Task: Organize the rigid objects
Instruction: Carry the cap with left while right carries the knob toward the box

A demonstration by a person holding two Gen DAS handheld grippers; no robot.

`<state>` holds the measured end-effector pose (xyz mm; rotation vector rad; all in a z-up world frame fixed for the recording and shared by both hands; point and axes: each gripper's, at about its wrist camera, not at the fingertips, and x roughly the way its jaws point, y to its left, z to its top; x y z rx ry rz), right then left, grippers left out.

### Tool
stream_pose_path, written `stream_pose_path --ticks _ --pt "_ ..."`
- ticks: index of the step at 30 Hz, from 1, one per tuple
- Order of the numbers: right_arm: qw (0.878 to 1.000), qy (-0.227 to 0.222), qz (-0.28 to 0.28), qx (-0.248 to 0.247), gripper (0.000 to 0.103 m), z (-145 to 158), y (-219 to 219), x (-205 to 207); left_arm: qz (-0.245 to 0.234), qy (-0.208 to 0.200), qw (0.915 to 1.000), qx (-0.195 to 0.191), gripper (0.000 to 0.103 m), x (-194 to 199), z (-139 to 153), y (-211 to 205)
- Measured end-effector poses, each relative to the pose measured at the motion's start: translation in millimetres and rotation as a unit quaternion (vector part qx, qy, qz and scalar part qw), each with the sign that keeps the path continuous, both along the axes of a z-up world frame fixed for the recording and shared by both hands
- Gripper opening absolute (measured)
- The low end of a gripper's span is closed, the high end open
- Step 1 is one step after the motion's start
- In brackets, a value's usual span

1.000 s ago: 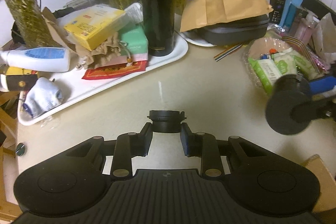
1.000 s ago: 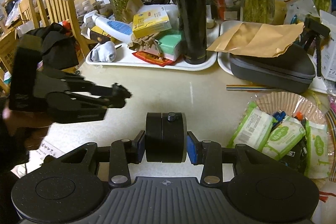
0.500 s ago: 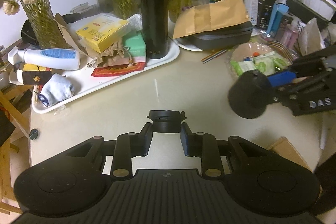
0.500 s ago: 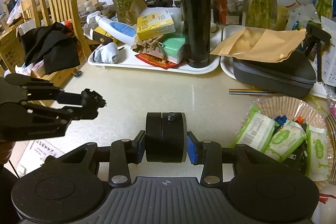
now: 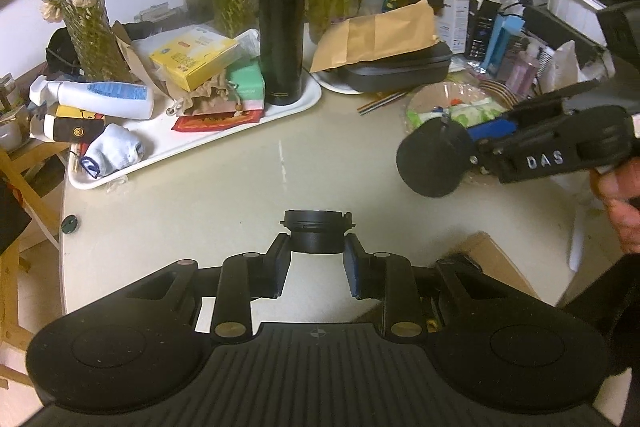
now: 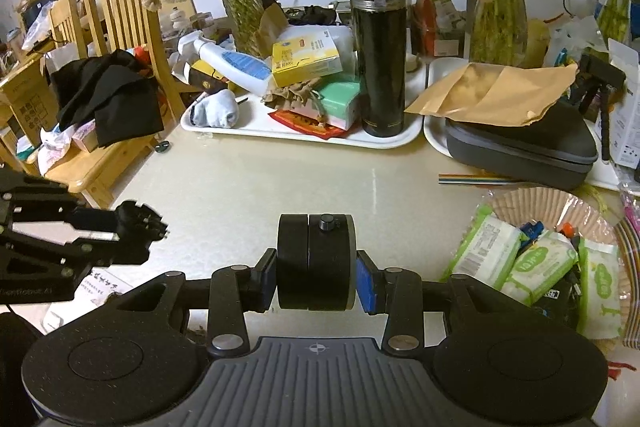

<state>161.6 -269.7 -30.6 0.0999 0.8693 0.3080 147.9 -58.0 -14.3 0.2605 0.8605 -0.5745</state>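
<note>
My left gripper (image 5: 317, 259) is shut on a small black ring-shaped adapter (image 5: 317, 230), held above the beige table (image 5: 224, 187). The same adapter (image 6: 138, 223) shows at the left edge of the right wrist view. My right gripper (image 6: 315, 277) is shut on a thick black disc-shaped case (image 6: 315, 261) with a small knob on its rim. Seen from the left wrist, that disc (image 5: 436, 157) hangs over the table's right side, a hand behind it.
A white tray (image 5: 280, 111) at the back holds a tall black flask (image 5: 280, 31), a yellow box (image 5: 192, 57), a green box, a white bottle and a sock. A grey zip case (image 6: 520, 143) under a brown envelope sits on a plate. A basket of wipe packs (image 6: 536, 259) stands right; wooden chairs (image 6: 116, 11) left.
My left gripper with the ring adapter has pulled back and risen, so more of the table and tray shows. In the right wrist view it has slid left. The right gripper has stayed put.
</note>
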Motion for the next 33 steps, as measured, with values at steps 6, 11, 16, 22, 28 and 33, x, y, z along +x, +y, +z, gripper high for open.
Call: stream_pose_path --ticks 6,11,16,22,28,33 --pt "1.000 -0.001 0.000 0.008 0.043 3.1 3.1 -9.8 -0.007 0.005 0.9999 0.006 0.029 -20.3 1.9 5.5" --pt "1.000 -0.004 0.010 0.008 0.043 6.1 11.4 -20.0 -0.016 0.010 0.9998 0.009 0.029 -37.3 2.1 9.6" --pt "1.000 -0.007 0.014 0.009 0.043 8.1 16.9 -30.5 -0.027 0.025 0.9993 0.010 0.029 -54.1 -3.1 10.4" --pt "1.000 -0.008 0.017 0.010 0.043 9.5 20.3 -44.0 -0.051 0.034 0.9981 0.011 0.029 -73.0 -8.4 5.2" --pt "1.000 -0.010 0.016 0.009 0.043 10.1 20.3 -56.1 -0.074 0.030 0.9967 0.016 0.046 -92.2 -6.6 3.9" --pt "1.000 -0.010 0.017 0.007 0.043 9.7 20.0 -64.3 -0.068 0.019 0.9972 0.025 0.048 -105.6 -0.7 8.0"
